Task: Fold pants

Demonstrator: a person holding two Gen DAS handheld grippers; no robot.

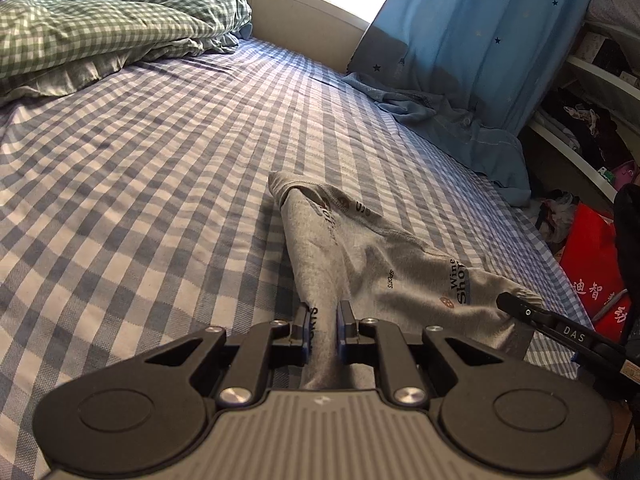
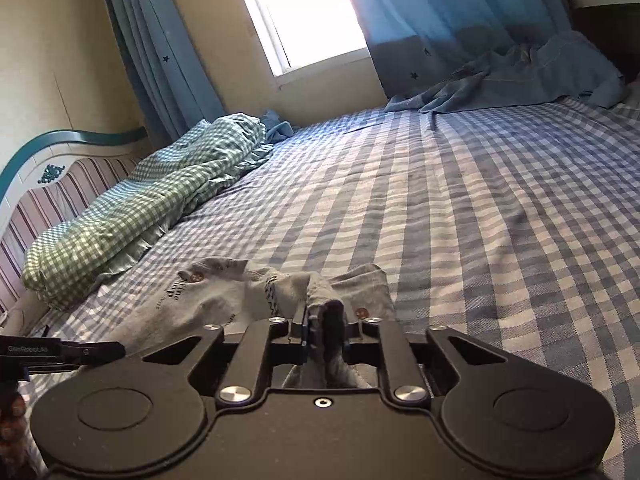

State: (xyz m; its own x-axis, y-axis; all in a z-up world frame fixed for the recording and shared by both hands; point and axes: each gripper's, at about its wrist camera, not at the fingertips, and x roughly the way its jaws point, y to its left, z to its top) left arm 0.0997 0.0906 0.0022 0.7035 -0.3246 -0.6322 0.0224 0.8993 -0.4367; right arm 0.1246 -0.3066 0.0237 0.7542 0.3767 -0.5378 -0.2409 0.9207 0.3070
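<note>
**Both tongs pinching the grey pants, lifting one end off the bed**

I have the grey printed pants [image 1: 384,264] gripped at two places along the near edge. My left tongs [image 1: 323,320] are drawn in narrow, with a ridge of grey cloth squeezed between the blue pads. My right tongs [image 2: 325,322] are likewise closed on a bunched fold of the same fabric, which stands up in a small peak just past the tips. In the left view the right tongs reach in from the right edge, at the elastic hem of the pants.

The pants lie on the blue-and-white checked bed sheet [image 1: 140,168], near the edge closest to me, and run away from my left tongs toward a folded-over far end. The near part looks raised and pulled taut while the far part rests on the sheet; I judge this as a two-point hold so the cloth stays spread as I carry it over for a fold, rather than collapsing into a heap.

The green checked duvet [image 1: 100,28] is piled well apart at the head of the bed, and a crumpled blue garment [image 1: 460,128] sits below the blue star curtain [image 1: 480,20], so the middle of the sheet is free for laying the fold down. The right pinch looks bunched, so that edge may land uneven.
</note>
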